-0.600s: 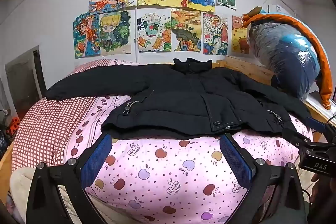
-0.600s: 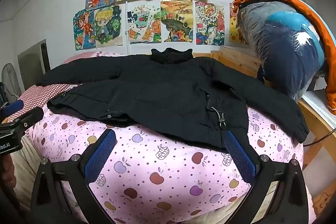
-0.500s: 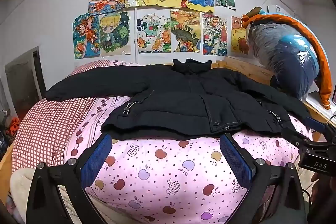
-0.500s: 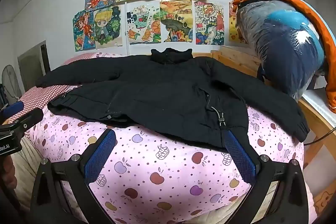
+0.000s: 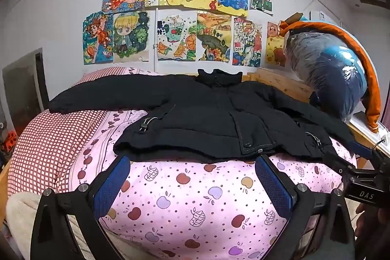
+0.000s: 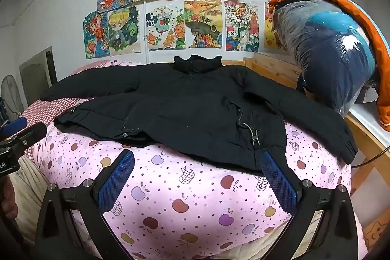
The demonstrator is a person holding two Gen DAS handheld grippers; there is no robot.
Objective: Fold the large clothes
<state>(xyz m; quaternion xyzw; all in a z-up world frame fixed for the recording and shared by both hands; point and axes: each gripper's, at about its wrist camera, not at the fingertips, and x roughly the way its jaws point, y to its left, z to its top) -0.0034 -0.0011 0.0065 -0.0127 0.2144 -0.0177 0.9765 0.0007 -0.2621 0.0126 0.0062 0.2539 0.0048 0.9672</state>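
A black padded jacket lies flat and front-up on the pink apple-print bed cover, collar toward the wall and both sleeves spread out. It also shows in the right wrist view. My left gripper is open and empty, just in front of the jacket's hem. My right gripper is open and empty, in front of the hem's right part near a drawcord toggle. The right gripper also shows at the right edge of the left wrist view.
A red checked sheet covers the bed's left side. A plastic-wrapped bundle with an orange garment stands on the wooden bed frame at the right. Drawings hang on the wall behind. A fan stands at far left.
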